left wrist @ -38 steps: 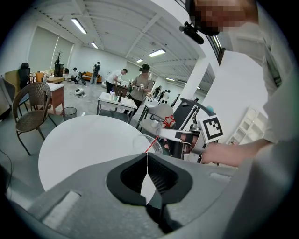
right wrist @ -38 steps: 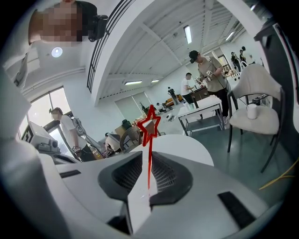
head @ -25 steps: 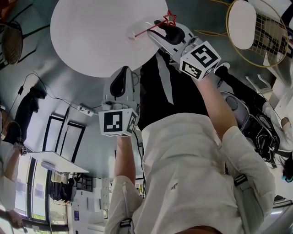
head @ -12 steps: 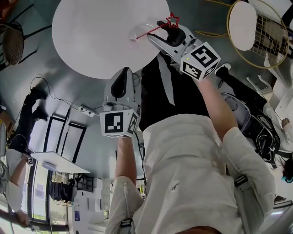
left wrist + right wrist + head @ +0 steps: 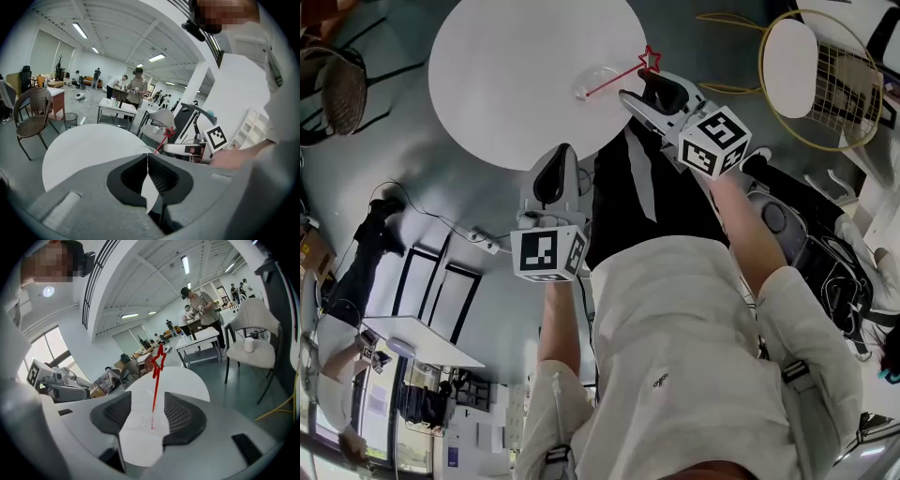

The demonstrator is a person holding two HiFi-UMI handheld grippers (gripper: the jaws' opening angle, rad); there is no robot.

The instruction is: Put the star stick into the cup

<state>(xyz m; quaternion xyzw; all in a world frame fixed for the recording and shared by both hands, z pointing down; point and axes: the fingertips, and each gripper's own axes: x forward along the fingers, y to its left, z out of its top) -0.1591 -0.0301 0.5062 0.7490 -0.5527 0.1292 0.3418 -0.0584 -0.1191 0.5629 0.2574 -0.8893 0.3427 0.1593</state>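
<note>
A red star stick (image 5: 619,77) leans in a clear cup (image 5: 592,82) on the round white table (image 5: 516,84). Its star (image 5: 650,59) points toward my right gripper (image 5: 652,94), which hangs just behind it at the table's edge. In the right gripper view the stick (image 5: 155,380) rises between the jaws, which are opening, and neither pad touches it. The cup (image 5: 146,420) shows faintly below. My left gripper (image 5: 553,178) is shut and empty, off the table's near edge. From the left gripper view (image 5: 148,157) I see the star (image 5: 168,133) and the right gripper (image 5: 187,149).
A wire chair with a white seat (image 5: 811,66) stands to the right of the table. A wicker chair (image 5: 33,112) is at its far left. Several people and work tables (image 5: 115,105) are in the background. A cable and power strip (image 5: 483,242) lie on the floor.
The right gripper's jaws have come off the star stick and drawn back a little. The stick stays leaning in the cup. The left gripper has kept its place.
</note>
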